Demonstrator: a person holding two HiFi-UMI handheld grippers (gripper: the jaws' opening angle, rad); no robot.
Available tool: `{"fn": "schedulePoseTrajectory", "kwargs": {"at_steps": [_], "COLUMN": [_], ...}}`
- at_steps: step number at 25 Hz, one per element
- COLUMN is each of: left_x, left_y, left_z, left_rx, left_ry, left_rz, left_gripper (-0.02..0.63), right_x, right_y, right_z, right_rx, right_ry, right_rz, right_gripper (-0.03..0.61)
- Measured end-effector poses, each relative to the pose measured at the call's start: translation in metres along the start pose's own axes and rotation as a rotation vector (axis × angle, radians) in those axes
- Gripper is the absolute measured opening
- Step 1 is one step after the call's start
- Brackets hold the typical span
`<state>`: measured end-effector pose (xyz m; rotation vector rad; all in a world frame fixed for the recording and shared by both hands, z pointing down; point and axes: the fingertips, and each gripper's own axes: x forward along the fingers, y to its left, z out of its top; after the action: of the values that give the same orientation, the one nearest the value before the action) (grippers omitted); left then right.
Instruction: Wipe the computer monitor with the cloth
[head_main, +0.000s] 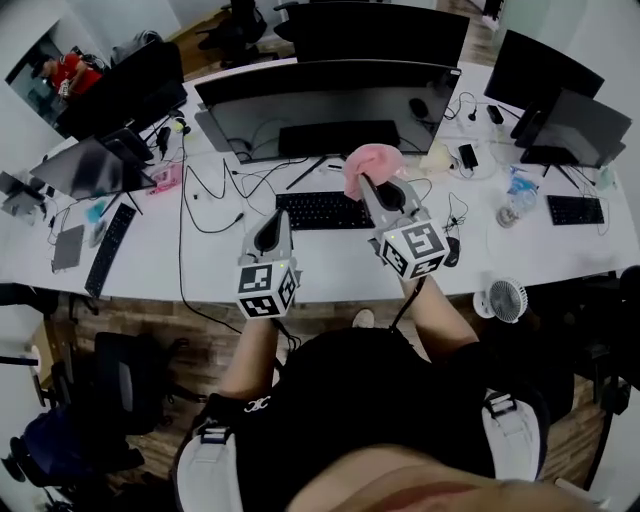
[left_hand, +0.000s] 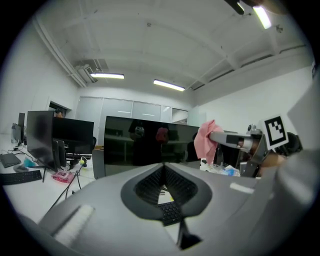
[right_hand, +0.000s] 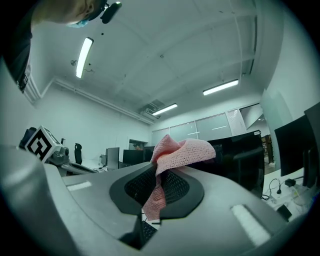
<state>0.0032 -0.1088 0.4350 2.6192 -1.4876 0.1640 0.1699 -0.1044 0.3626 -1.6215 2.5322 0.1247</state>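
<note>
A wide dark monitor (head_main: 330, 100) stands at the back of the white desk (head_main: 330, 265), its screen off. My right gripper (head_main: 366, 183) is shut on a pink cloth (head_main: 372, 163) and holds it just before the monitor's lower edge, above the keyboard. In the right gripper view the cloth (right_hand: 176, 154) bunches over the closed tips (right_hand: 159, 172), with the monitor (right_hand: 240, 160) behind it. My left gripper (head_main: 272, 226) hovers lower left of the screen, shut, with nothing in it. In the left gripper view (left_hand: 162, 166) the monitor (left_hand: 145, 145) fills the middle and the cloth (left_hand: 205, 140) hangs at right.
A black keyboard (head_main: 322, 210) lies under the monitor, with a mouse (head_main: 452, 252) to its right. Loose cables (head_main: 215, 190) trail across the desk's left. More monitors (head_main: 570, 125) and keyboards (head_main: 110, 245) stand at both sides. A small fan (head_main: 508, 298) sits at the front right edge.
</note>
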Motion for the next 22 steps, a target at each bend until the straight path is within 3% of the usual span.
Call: {"fn": "schedulePoseTrajectory", "kwargs": {"at_steps": [5, 11, 22], "left_x": [0.03, 0.043, 0.029], "left_y": [0.03, 0.074, 0.178], "left_z": [0.014, 0.013, 0.019], "left_rx": [-0.01, 0.003, -0.029], "left_ry": [0.001, 0.024, -0.015], "left_rz": [0.042, 0.048, 0.109], "left_gripper": [0.051, 0.051, 0.051], "right_x": [0.053, 0.116, 0.241], "right_y": [-0.018, 0.007, 0.07], "right_z": [0.011, 0.039, 0.059], "right_rx": [-0.026, -0.047, -0.14], "right_ry": [-0.019, -0.084, -0.028], "right_rz": [0.056, 0.185, 0.197], "right_gripper": [0.015, 0.014, 0.014]}}
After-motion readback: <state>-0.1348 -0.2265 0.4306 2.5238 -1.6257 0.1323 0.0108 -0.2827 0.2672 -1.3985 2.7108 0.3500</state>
